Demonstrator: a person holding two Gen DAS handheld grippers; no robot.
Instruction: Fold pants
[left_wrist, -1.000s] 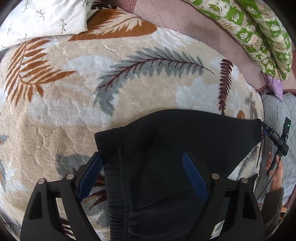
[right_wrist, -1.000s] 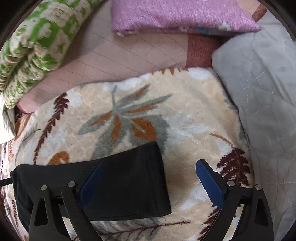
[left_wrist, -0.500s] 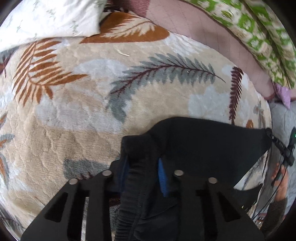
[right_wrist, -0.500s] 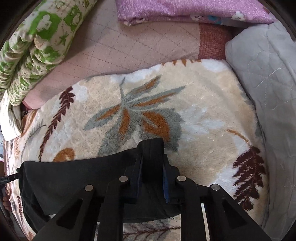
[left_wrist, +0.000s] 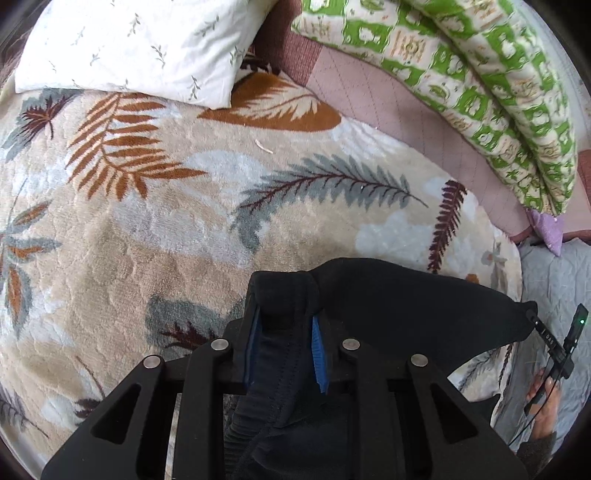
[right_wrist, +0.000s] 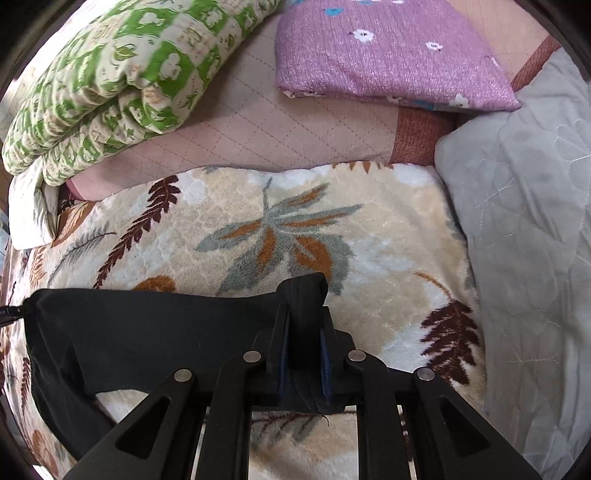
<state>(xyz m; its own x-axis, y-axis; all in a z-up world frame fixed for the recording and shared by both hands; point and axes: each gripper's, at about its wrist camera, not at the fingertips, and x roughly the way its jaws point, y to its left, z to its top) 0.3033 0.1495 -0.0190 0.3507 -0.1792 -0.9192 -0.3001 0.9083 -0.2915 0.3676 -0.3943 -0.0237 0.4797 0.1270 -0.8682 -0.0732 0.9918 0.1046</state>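
— On the leaf-print blanket (left_wrist: 155, 236), what have you got?

— Black pants (left_wrist: 413, 310), stretched between my two tongs. In my left view, starting at nine o'clock, there is only blanket, with a white sprigged pillow (left_wrist: 140, 44) up at eleven. At six o'clock my left gripper (left_wrist: 284, 350) is pressed together on a bunched ribbed edge of the pants, blue pads tight against the cloth on both sides.

— And further right in that view?

— The cloth runs off toward three o'clock in a taut band, lifted off the blanket there. It ends at my right gripper (left_wrist: 535, 325), small at four o'clock, with my right hand (left_wrist: 546, 402) below it. A green-and-cream quilt (left_wrist: 480, 92) lies rolled at one o'clock.

— What does the right view show?

— The same quilt (right_wrist: 122, 81) at eleven, and the pants (right_wrist: 147, 339) coming in from nine o'clock, where a dark tip, the left gripper (right_wrist: 9, 313), holds the far corner. The cloth sags toward seven. At six my right gripper (right_wrist: 304, 354) pinches a folded end of the pants, which sticks up between the pads.

— Anything to the right of that?

— A purple flowered cushion (right_wrist: 388, 55) at one o'clock and a grey quilted cover (right_wrist: 524, 221) at three, beside the blanket (right_wrist: 388, 240).
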